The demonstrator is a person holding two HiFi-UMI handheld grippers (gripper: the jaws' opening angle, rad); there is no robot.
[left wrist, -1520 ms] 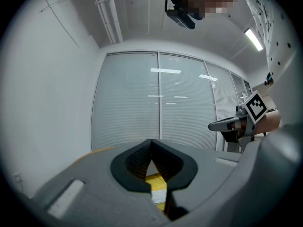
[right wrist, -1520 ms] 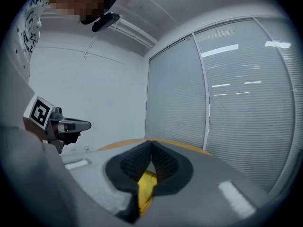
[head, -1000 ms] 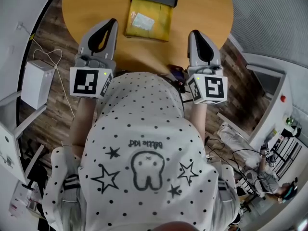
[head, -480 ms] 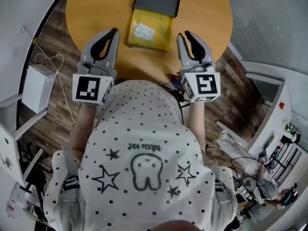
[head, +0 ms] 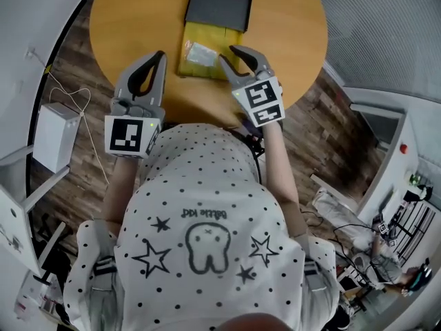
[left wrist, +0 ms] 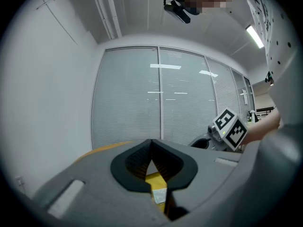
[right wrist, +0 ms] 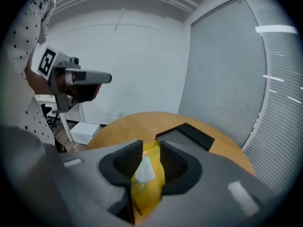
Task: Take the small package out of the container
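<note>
Right gripper (head: pixel 231 55) tilts downward with its two jaws standing wide apart. They have just been opening, and the one yellow package (head: pixel 196 66) shows in the gap between them with neither pad pressing on it. In the right gripper view that package (right wrist: pixel 149 183) lies directly below and ahead of the jaws (its single white label (right wrist: pixel 143 171) sits just under the left pad). Beyond the tips lies one dark grey container (right wrist: pixel 187 136), flat and low. The package's far end reaches the container's near edge, though I cannot tell whether it goes inside.

To the right gripper's left, well apart from it, the left gripper (head: pixel 160 57) is held level over the near side of the one round wooden table (head: pixel 138 19). Its two jaws are closed tip to tip with nothing clamped. In the left gripper view (left wrist: pixel 151 143) a sliver of the package (left wrist: pixel 156 181) shows through the small opening behind the tips, lying ahead and to the right of it.

Each gripper carries one marker cube, two in all. Both grippers hang over the table's near half, and the container (head: pixel 217 5) lies farther out than either.
</note>
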